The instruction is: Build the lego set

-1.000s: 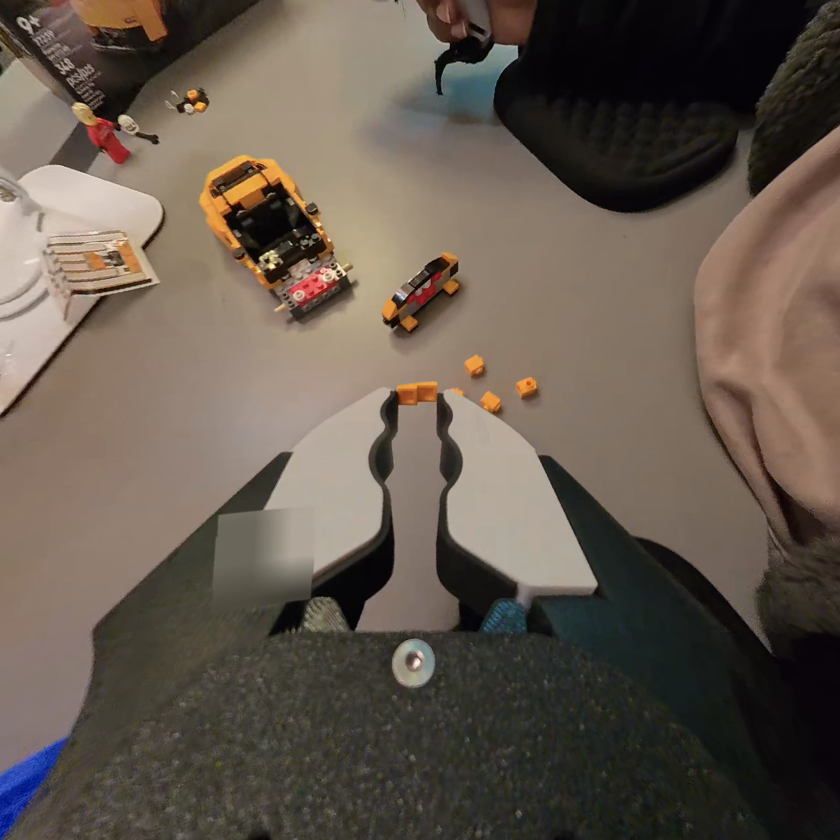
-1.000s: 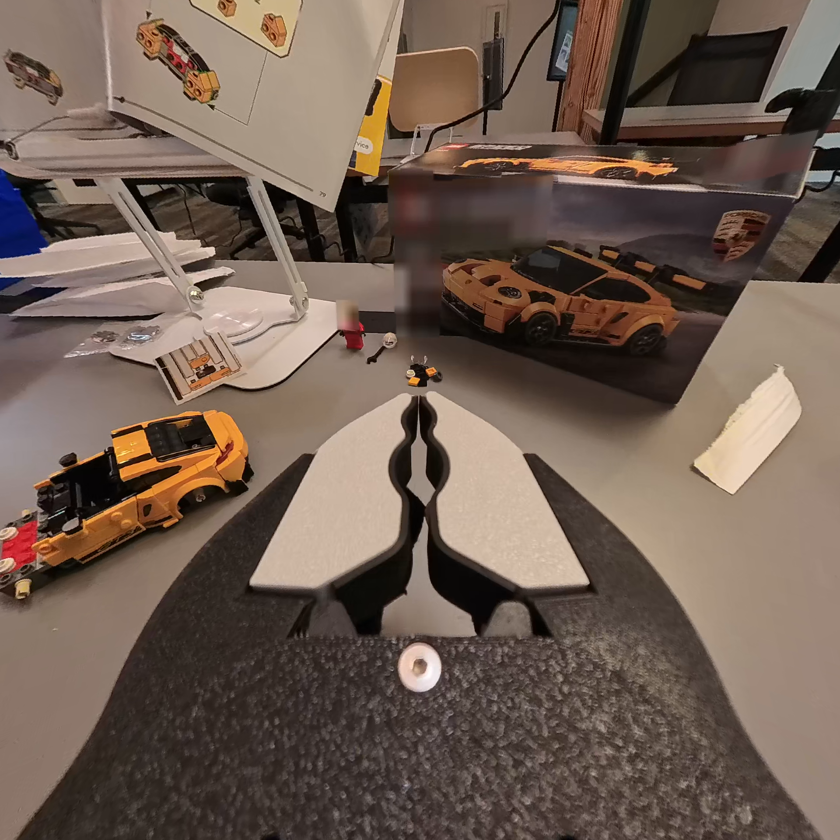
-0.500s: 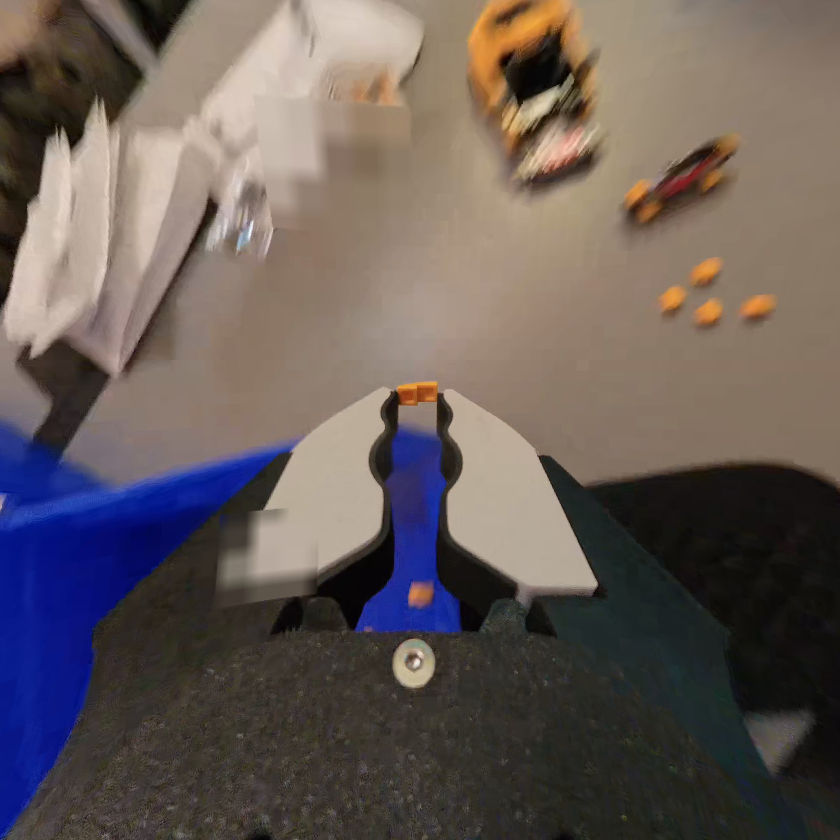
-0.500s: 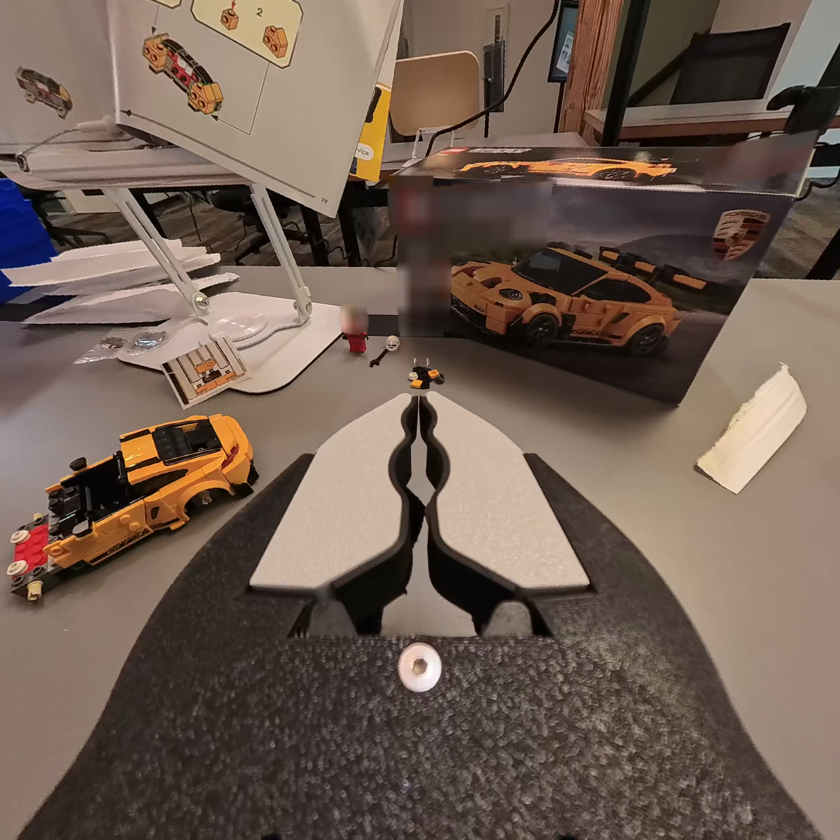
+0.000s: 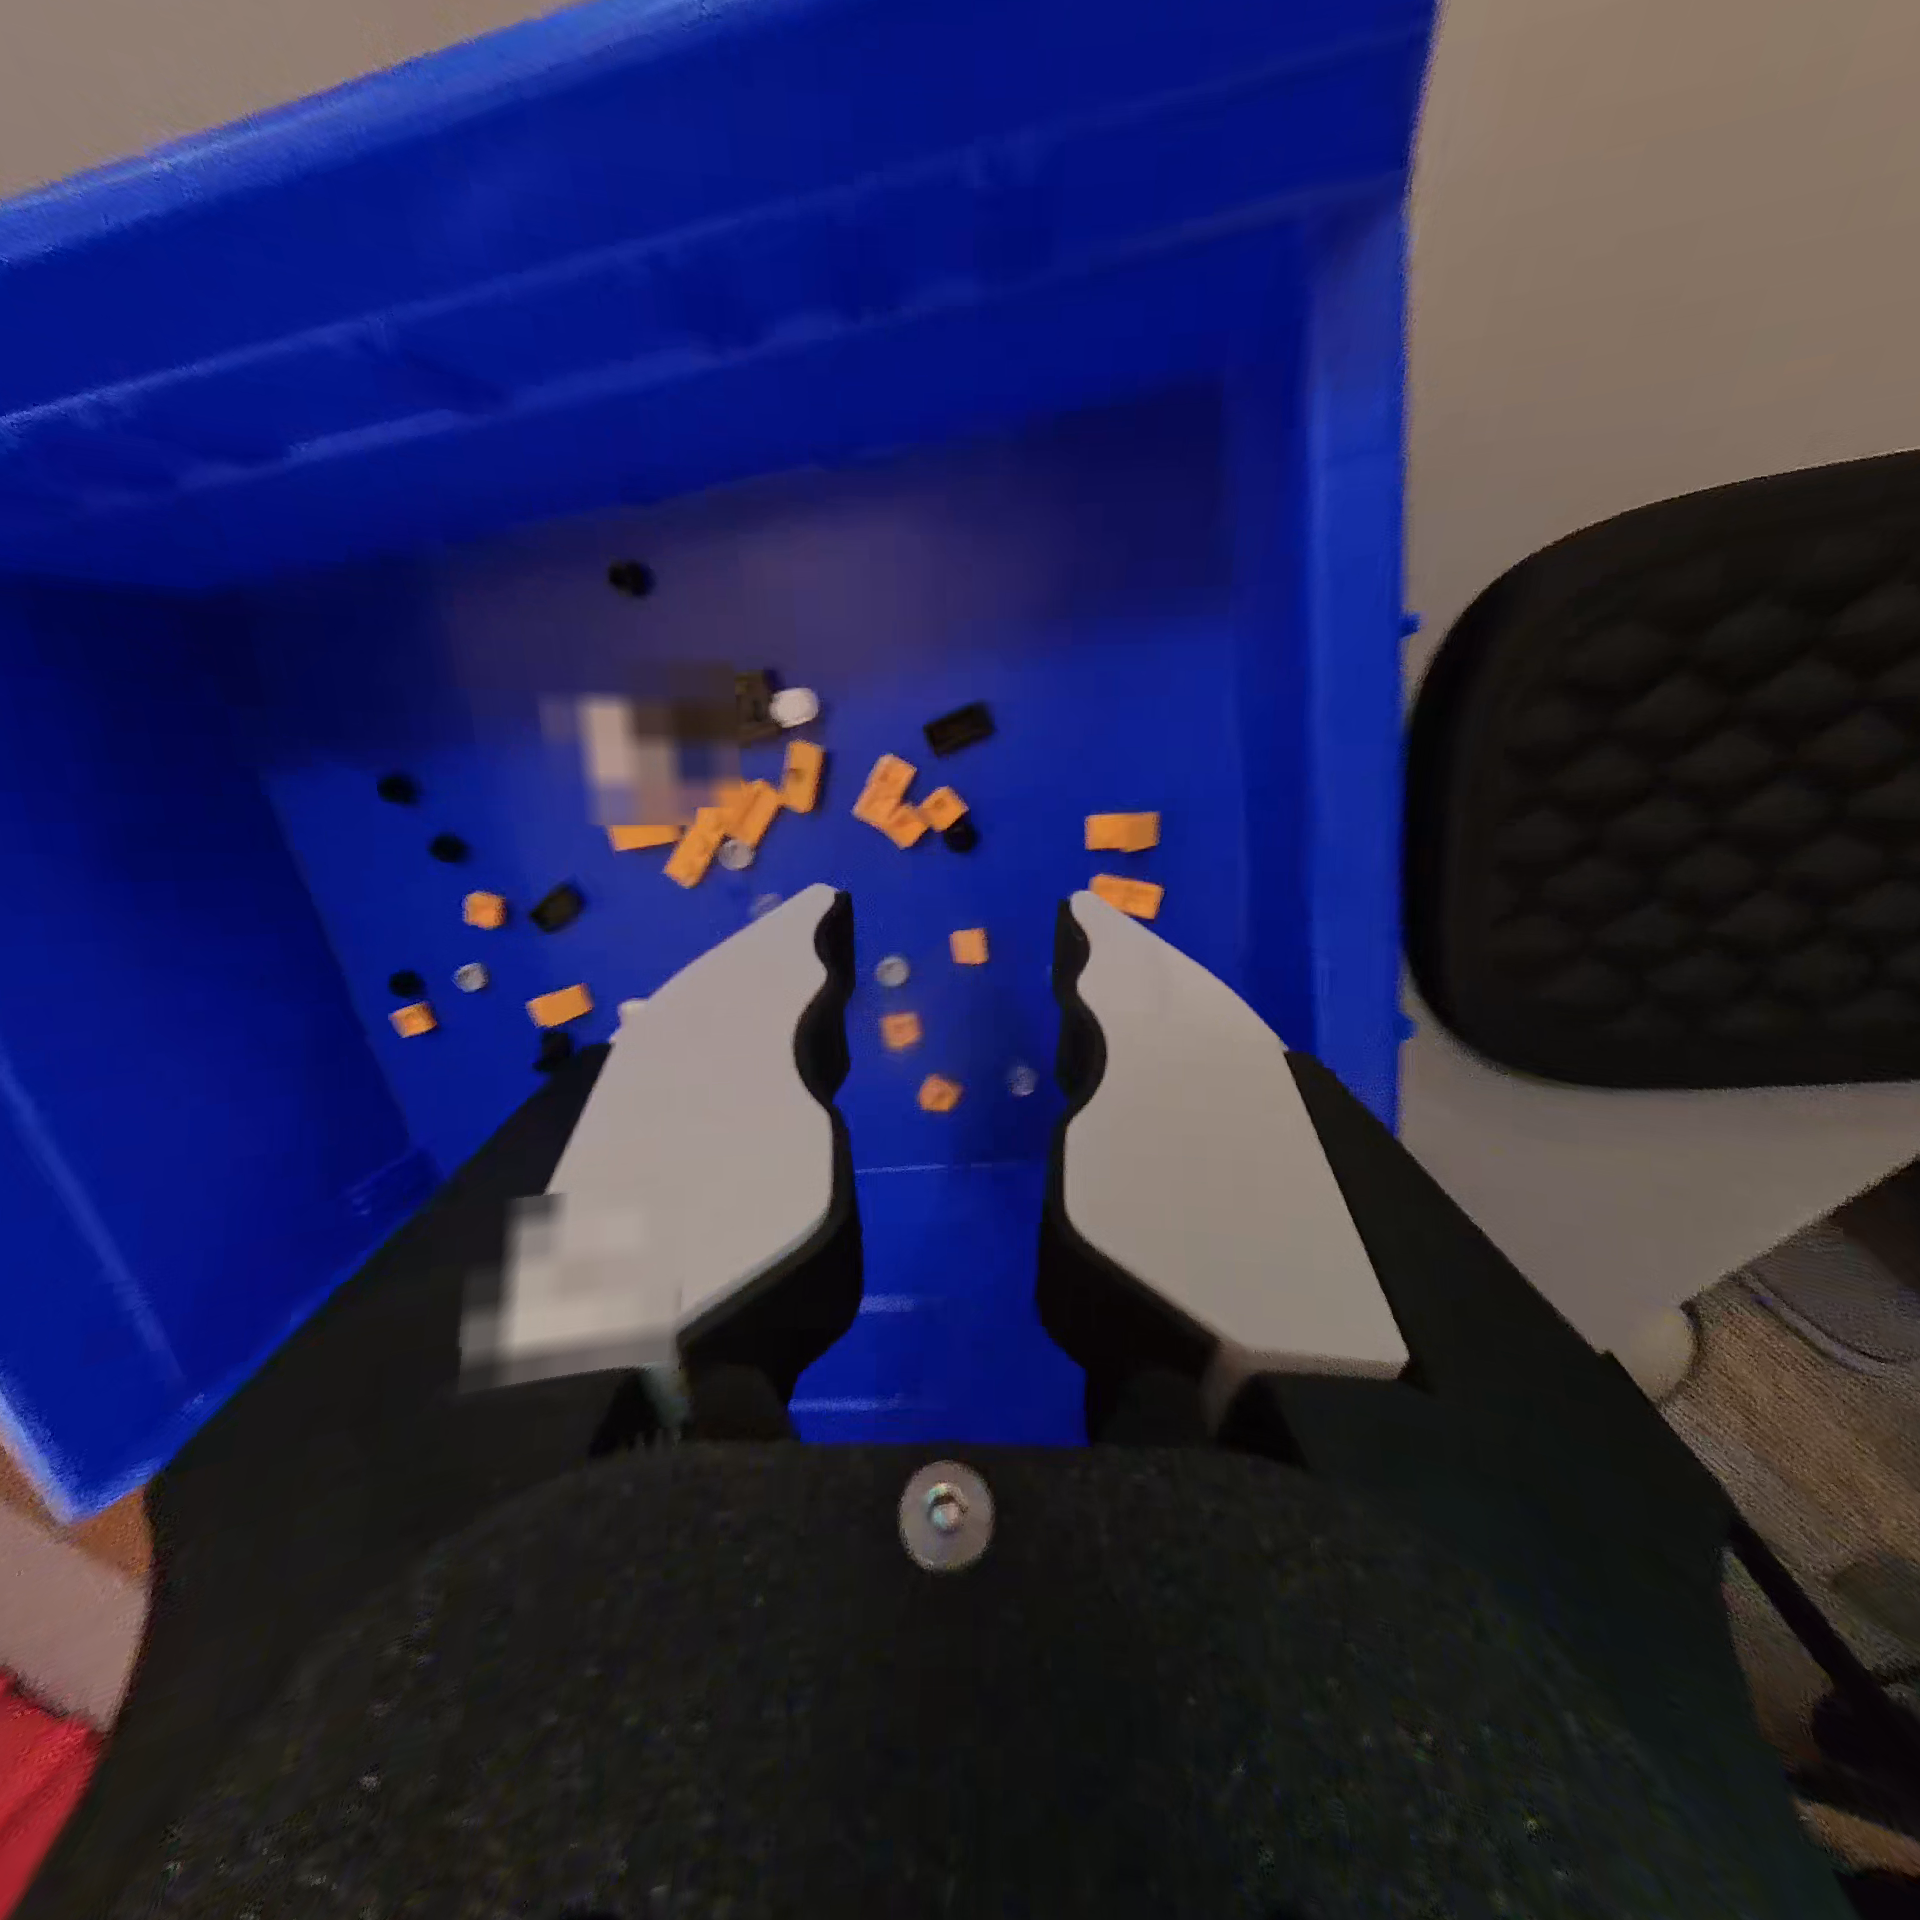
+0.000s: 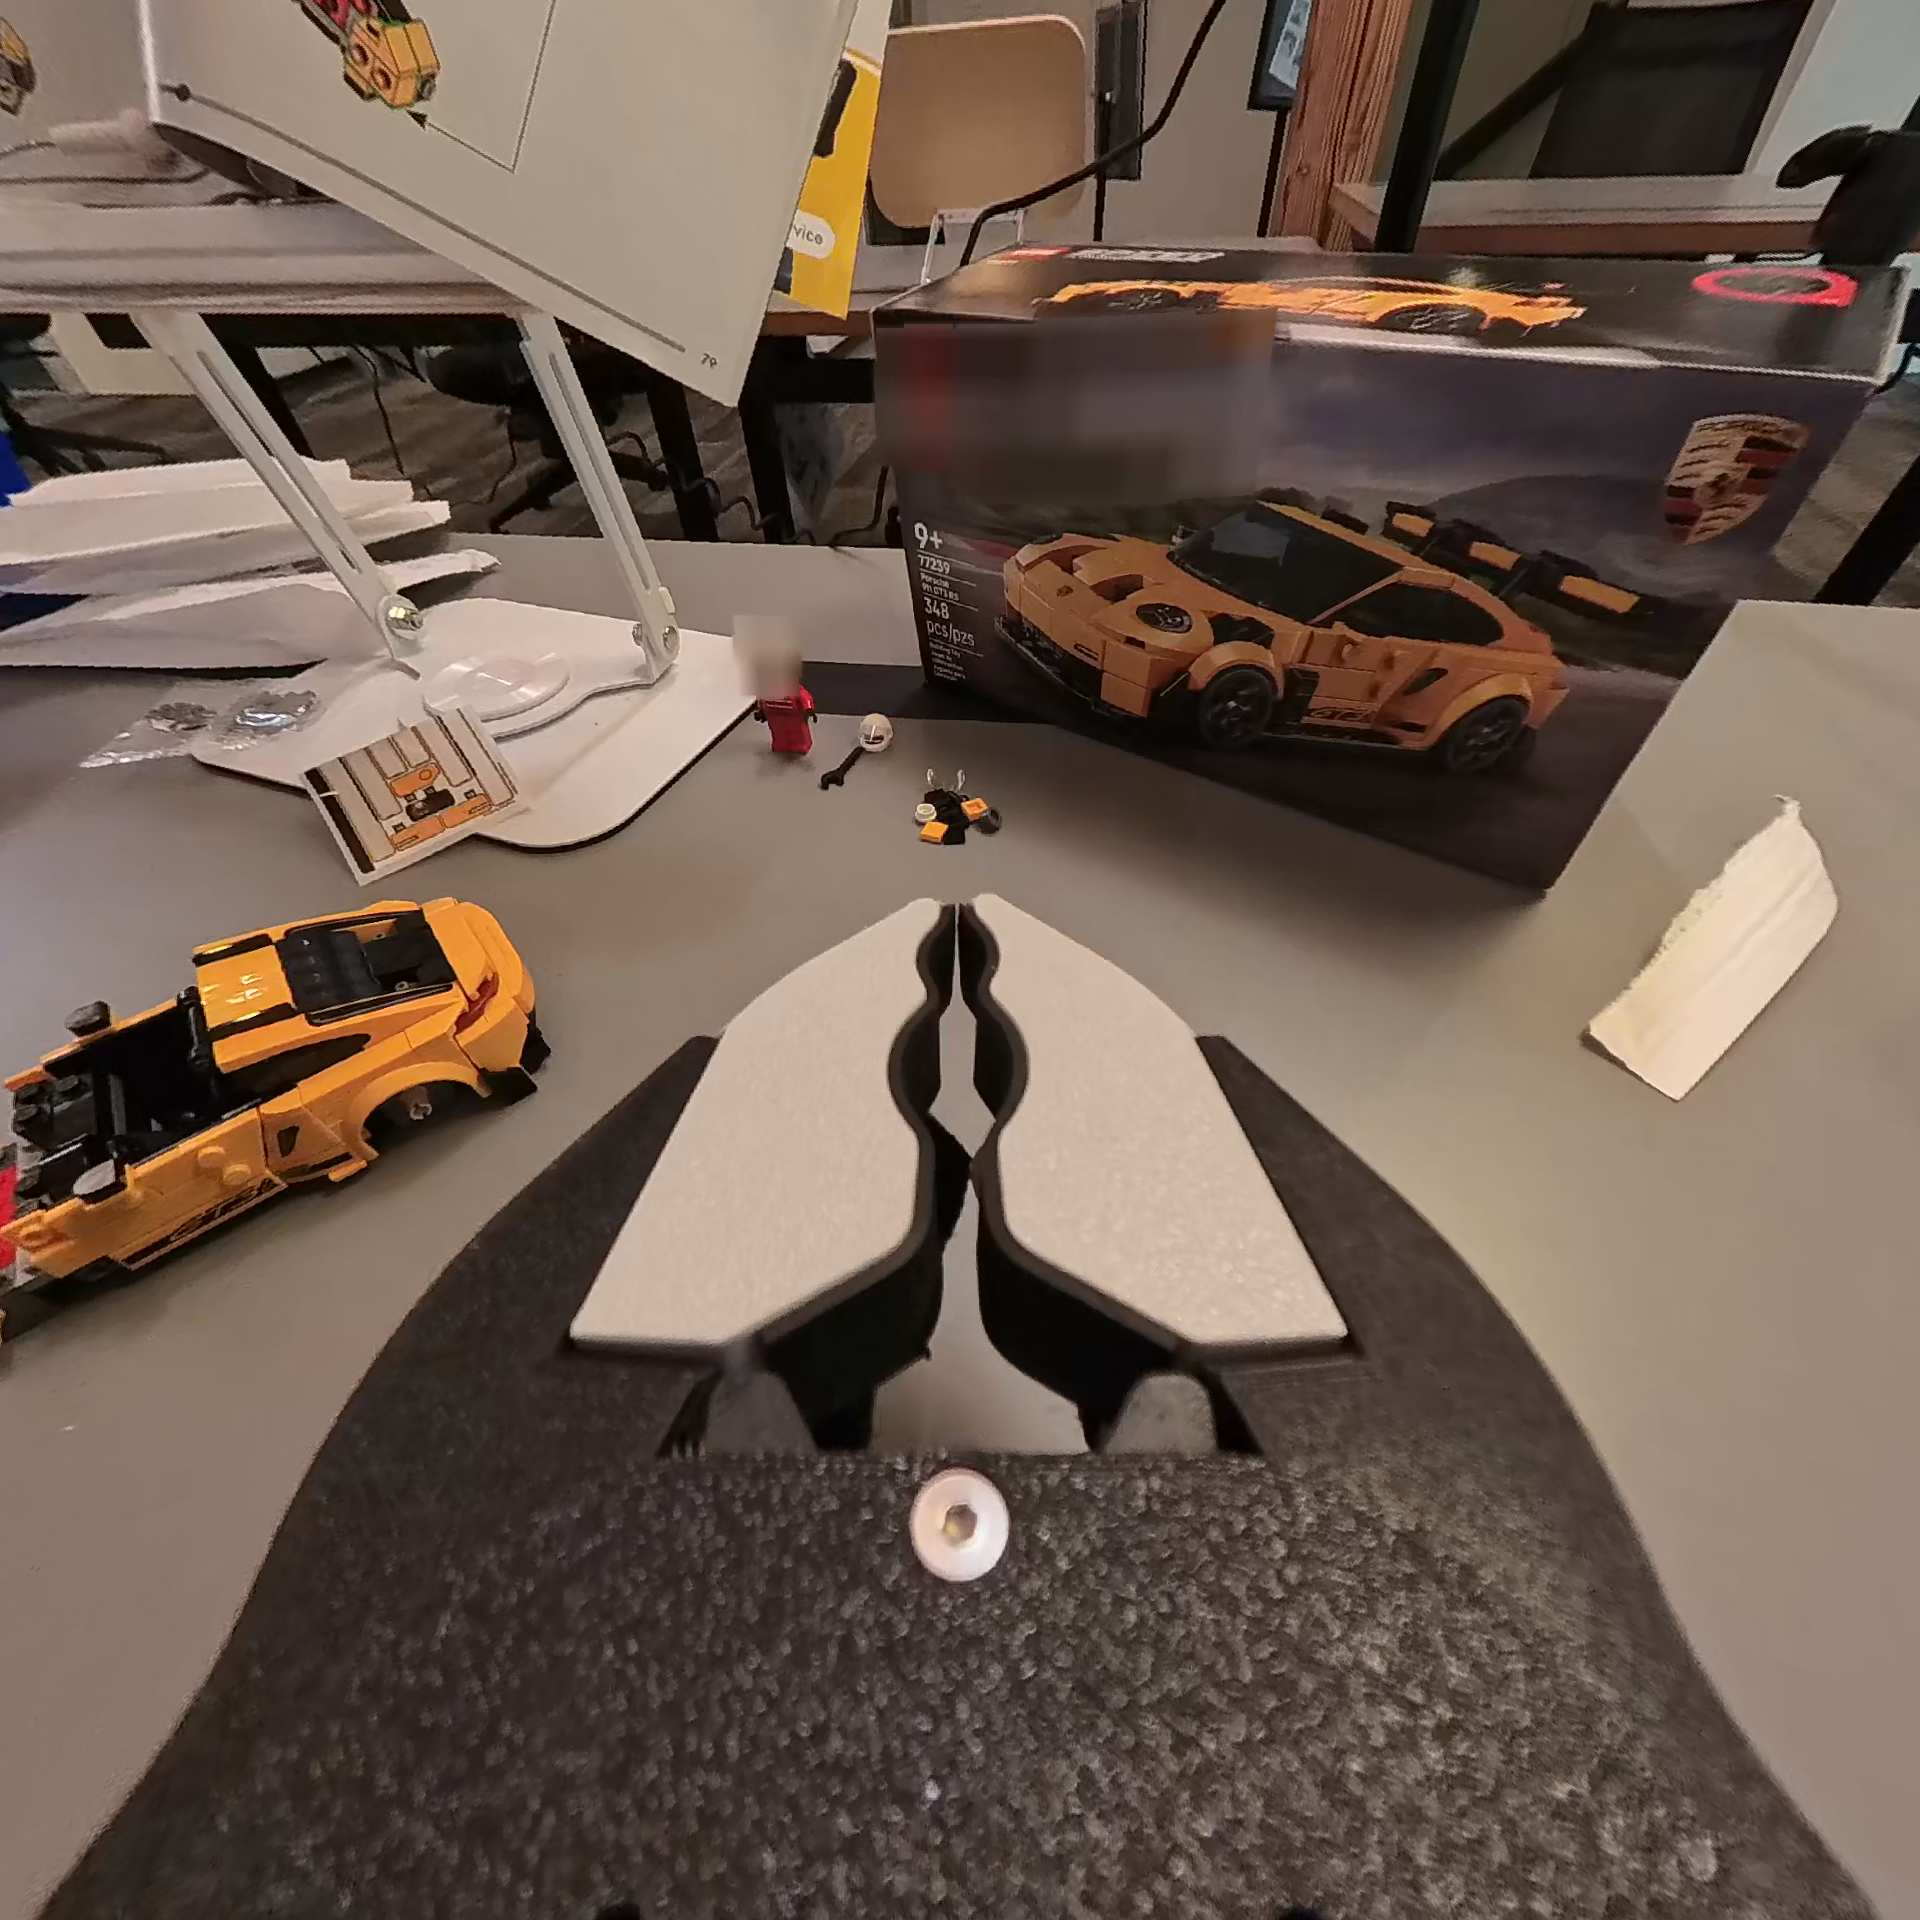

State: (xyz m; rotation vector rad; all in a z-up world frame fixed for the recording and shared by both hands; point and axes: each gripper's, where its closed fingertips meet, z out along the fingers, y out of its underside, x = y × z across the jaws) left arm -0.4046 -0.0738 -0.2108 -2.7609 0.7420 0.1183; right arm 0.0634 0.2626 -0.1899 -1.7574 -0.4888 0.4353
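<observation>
My left gripper is open and empty, held over a blue bin. Several small orange, black and grey Lego pieces lie scattered on the bin's floor. My right gripper is shut and empty above the grey table. The partly built orange Lego car sits on the table to the left of the right gripper, its black interior open at the top. A small heap of loose pieces lies just beyond the right fingertips.
The set's box stands at the back right. A white stand holds the instruction booklet at the back left, with a sticker sheet, a red minifigure and white paper bags. A torn white bag lies at right. A black padded chair is beside the bin. There is about 55 cm between the tips of the two grippers.
My left gripper swung from the table over the blue bin and opened; the small orange piece it held is no longer between its fingers. The right gripper moved slightly closer to the table items.
</observation>
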